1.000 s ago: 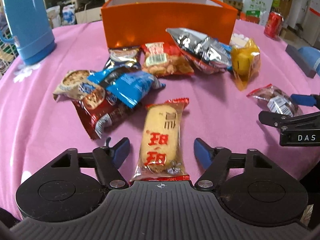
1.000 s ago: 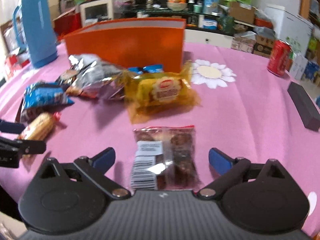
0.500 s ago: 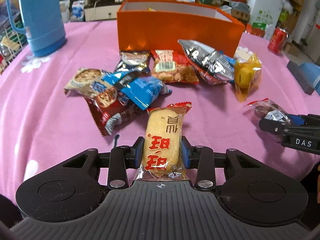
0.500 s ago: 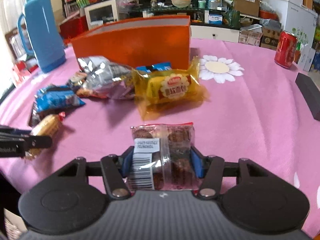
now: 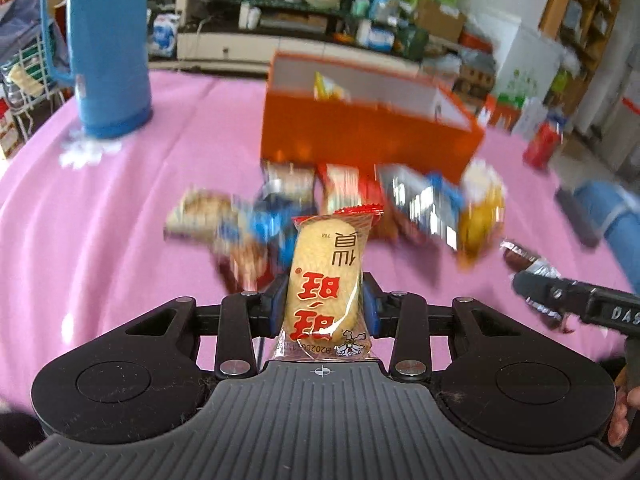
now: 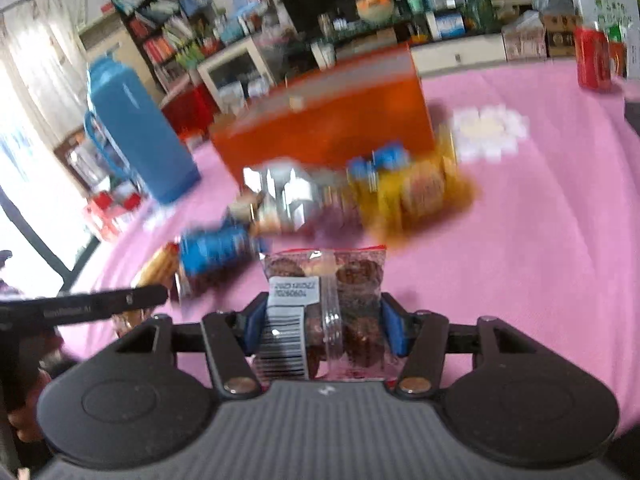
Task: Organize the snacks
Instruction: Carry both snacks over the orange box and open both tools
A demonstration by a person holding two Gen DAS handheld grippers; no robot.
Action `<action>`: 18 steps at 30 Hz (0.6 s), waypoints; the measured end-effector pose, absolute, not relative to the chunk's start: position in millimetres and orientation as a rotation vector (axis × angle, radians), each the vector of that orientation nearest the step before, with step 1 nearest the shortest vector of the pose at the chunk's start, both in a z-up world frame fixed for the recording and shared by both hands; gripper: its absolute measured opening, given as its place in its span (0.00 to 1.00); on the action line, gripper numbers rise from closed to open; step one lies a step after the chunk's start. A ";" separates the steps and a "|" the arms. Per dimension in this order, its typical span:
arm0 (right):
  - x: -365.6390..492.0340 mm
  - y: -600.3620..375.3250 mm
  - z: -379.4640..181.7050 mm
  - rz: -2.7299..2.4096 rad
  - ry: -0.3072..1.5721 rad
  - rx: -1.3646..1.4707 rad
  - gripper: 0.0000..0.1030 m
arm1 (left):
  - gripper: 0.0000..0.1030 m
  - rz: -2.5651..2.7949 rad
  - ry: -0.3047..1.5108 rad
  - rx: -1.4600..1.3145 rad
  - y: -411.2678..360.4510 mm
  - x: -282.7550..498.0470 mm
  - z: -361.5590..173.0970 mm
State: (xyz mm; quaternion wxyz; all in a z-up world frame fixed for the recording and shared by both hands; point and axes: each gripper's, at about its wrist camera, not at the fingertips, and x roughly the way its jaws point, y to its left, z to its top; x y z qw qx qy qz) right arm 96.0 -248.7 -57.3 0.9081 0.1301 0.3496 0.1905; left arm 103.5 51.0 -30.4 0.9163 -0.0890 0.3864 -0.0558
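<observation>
**Both tongs loaded, box ahead**

Left wrist view: your left tongs (image 5: pixel 323 307) are clamped on the rice cracker packet (image 5: pixel 326 280), blue pads pressing its two long sides near the lower half. It stands off the pink bench (image 5: pixel 100 220), its top end pointing toward the orange box (image 5: pixel 360 136). Judge it light but brittle: the cracker inside can snap, and the film is slick, so a grip across the firm middle is the right hold, not the crimped red ends. Large red Chinese characters run down the wrapper, with darker characters above them and a small printed code along the bottom seam that I cannot read in full. The rest of the snack pile (image 5: pixel 340 204) lies blurred in front of the box. At the right edge, the other tool shows the letters "DAS".

Right wrist view: your right tongs (image 6: pixel 322 320) grip the clear bag of dark cookies (image 6: pixel 326 308) by its side edges, lifted clear of the bench. The bag is soft and crinkly, and its contents are probably crumbly, so squeeze no harder. A white barcode label (image 6: pixel 286 328) carries a printed date line too small to read. The box stands beyond, beside the blue thermos (image 6: pixel 136 136); a red can (image 6: pixel 594 58) sits far right.
</observation>
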 end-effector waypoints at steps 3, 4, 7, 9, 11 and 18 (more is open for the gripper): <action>140.4 -243.9 -25.9 0.405 0.617 0.222 0.56 | 0.04 -0.116 0.738 -0.196 57.8 142.8 -11.1; 161.6 -240.5 -16.3 0.409 0.575 0.199 0.56 | 0.04 -0.110 0.719 -0.194 58.2 157.6 -5.5; 228.6 -227.8 -3.6 0.404 0.485 0.121 0.56 | 0.04 -0.082 0.671 -0.192 55.5 208.8 6.5; 273.6 -222.1 -6.5 0.392 0.470 0.084 0.56 | 0.04 -0.076 0.660 -0.195 50.3 248.2 8.4; 308.7 -218.1 -14.9 0.388 0.483 0.069 0.56 | 0.04 -0.074 0.654 -0.198 45.0 285.6 5.2; 357.6 -203.9 -53.3 0.365 0.488 -0.081 0.56 | 0.04 -0.072 0.708 -0.163 31.0 378.3 -29.5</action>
